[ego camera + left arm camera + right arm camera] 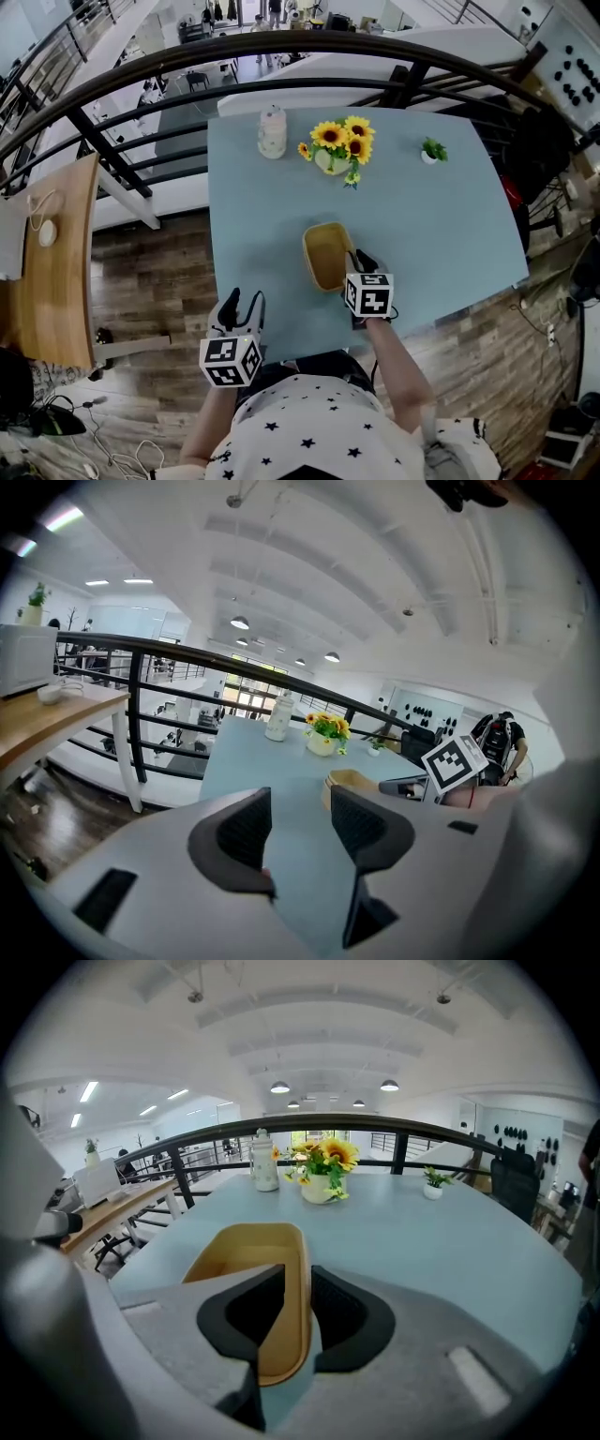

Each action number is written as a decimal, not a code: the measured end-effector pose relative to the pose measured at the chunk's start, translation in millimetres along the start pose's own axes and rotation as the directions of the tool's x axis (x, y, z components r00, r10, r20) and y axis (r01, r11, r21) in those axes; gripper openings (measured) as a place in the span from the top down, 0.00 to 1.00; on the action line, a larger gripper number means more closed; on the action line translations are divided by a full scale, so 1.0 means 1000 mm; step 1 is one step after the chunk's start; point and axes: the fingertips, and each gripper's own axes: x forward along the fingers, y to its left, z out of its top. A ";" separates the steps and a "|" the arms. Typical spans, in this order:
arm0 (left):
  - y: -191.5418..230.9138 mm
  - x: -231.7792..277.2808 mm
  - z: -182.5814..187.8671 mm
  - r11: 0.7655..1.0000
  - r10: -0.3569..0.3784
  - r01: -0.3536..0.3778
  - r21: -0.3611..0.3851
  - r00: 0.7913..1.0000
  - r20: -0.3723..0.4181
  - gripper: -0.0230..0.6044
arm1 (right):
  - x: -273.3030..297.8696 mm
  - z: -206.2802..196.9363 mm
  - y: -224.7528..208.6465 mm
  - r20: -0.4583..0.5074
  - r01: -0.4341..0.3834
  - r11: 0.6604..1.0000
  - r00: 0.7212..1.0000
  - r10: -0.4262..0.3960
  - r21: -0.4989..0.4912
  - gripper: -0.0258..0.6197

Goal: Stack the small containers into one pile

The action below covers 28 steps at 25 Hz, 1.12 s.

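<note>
A tan, oblong small container (326,253) sits on the blue table (441,225), just in front of me; whether others are nested inside it I cannot tell. My right gripper (361,261) is at its near right corner. In the right gripper view the container's right wall (246,1260) stands between the jaws of the right gripper (298,1307), which look slightly apart from it. My left gripper (242,305) hovers at the table's near left edge, open and empty. In the left gripper view the left gripper (300,832) points toward the container (352,780).
A vase of sunflowers (336,148), a white bottle (272,131) and a tiny potted plant (432,150) stand along the table's far side. A black railing (281,56) curves behind the table. A wooden desk (61,262) is at the left.
</note>
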 end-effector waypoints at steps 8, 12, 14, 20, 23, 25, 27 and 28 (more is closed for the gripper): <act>-0.016 -0.013 0.001 1.000 0.001 -0.001 0.010 0.999 0.032 0.65 | -0.042 0.006 0.038 0.091 -0.131 0.991 0.987 0.134 -0.041 0.85; -0.031 -0.025 -0.005 1.000 0.011 -0.012 0.026 1.000 0.028 0.66 | -0.070 0.008 0.054 0.125 -0.197 0.979 0.971 0.202 -0.048 0.85; -0.041 -0.032 -0.009 0.999 0.016 -0.017 0.030 0.999 0.030 0.67 | -0.086 0.004 0.059 0.131 -0.219 0.973 0.965 0.227 -0.070 0.85; -0.074 -0.054 -0.019 0.998 0.044 -0.046 0.031 0.998 0.054 0.71 | -0.135 -0.010 0.058 0.179 -0.248 0.961 0.947 0.267 -0.120 0.89; -0.090 -0.066 -0.027 0.997 0.065 -0.068 0.038 0.996 0.063 0.77 | -0.160 -0.015 0.052 0.209 -0.256 0.958 0.937 0.278 -0.128 0.94; -0.100 -0.075 -0.034 0.996 0.076 -0.078 0.032 0.995 0.067 0.80 | -0.176 -0.023 0.050 0.217 -0.266 0.955 0.932 0.290 -0.133 0.95; -0.111 -0.084 -0.040 0.996 0.084 -0.086 0.027 0.994 0.072 0.84 | -0.190 -0.031 0.049 0.217 -0.279 0.950 0.927 0.305 -0.143 0.95; -0.116 -0.088 -0.043 0.996 0.087 -0.089 0.026 0.993 0.074 0.86 | -0.198 -0.037 0.049 0.215 -0.286 0.946 0.925 0.314 -0.150 0.95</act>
